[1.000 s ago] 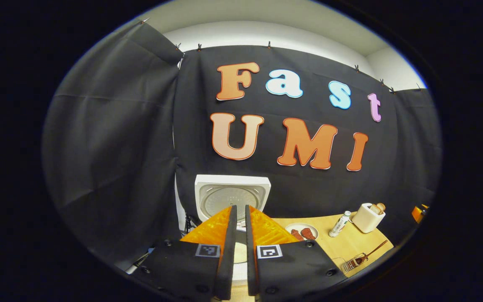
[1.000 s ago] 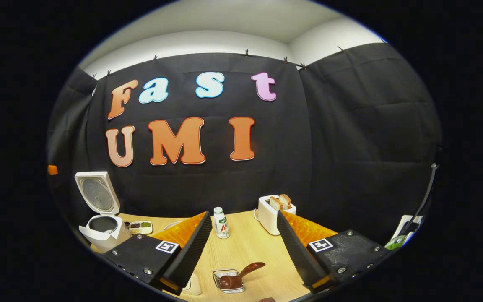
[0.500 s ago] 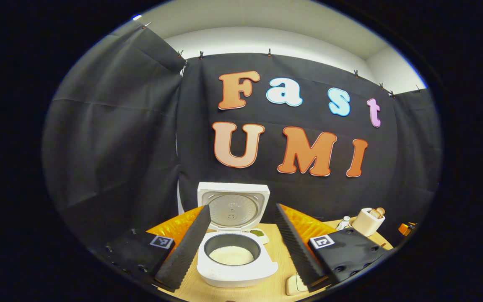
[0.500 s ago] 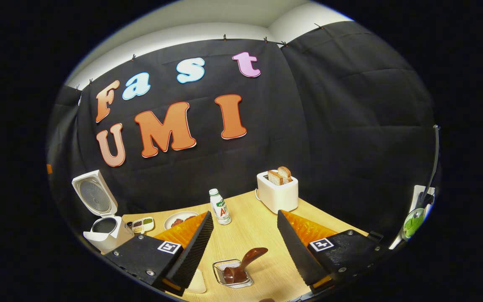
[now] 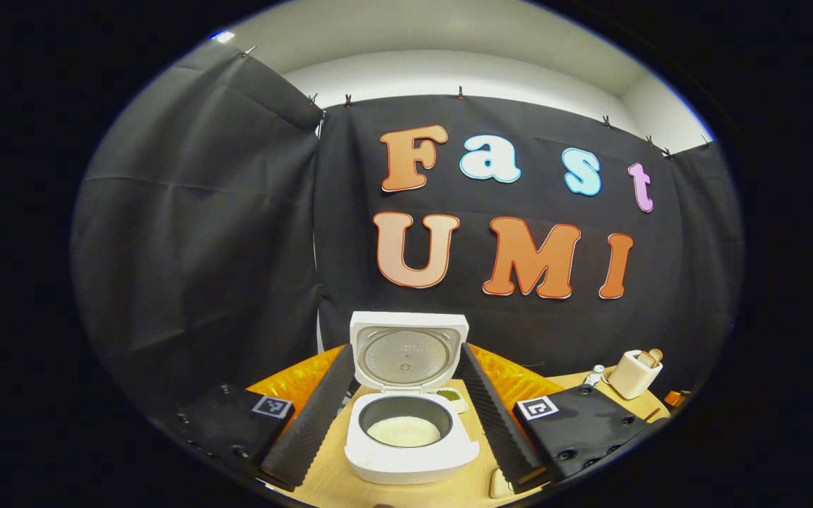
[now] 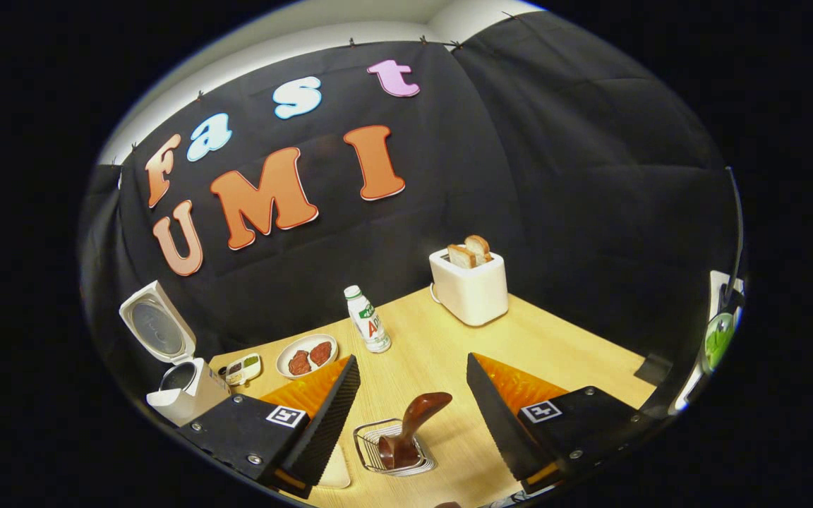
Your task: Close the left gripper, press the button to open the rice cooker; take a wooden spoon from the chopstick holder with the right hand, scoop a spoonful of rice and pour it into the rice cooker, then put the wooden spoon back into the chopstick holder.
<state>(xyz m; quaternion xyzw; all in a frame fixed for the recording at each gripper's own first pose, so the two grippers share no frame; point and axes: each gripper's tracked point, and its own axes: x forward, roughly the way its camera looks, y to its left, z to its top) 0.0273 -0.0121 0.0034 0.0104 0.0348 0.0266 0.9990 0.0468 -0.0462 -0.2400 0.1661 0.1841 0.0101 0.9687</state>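
Left gripper [image 5: 403, 416] has its fingers spread wide, holding nothing, framing the rice cooker [image 5: 410, 444] in the left gripper view. Cooker sits at 6 o'clock on the wooden table [image 5: 477, 487], lid [image 5: 406, 349] up and standing upright behind the pot, white rice [image 5: 403, 430] visible in the dark inner pot. A small sectioned dish [image 5: 452, 397] is just behind the cooker at its 1 o'clock side. Toaster [image 5: 634, 372] far off at 4 o'clock with a small bottle [image 5: 594, 374] beside it.

Right gripper [image 6: 410, 416] also wide apart, empty, hovering above the table. Between its fingers, at 6 o'clock in the right gripper view, the wire chopstick holder [image 6: 392, 448] sits on the table with the wooden spoon [image 6: 413, 423] in it, handle tilted up toward 1 o'clock. Fingers are apart from spoon and holder. In this view the rice cooker [image 6: 181, 384] is at 8 o'clock, open. A plate [image 6: 306, 355] with reddish food pieces lies between cooker and the bottle [image 6: 368, 319]. The toaster [image 6: 470, 282] with bread slices [image 6: 468, 250] stands near the back edge, about 1 o'clock of centre.
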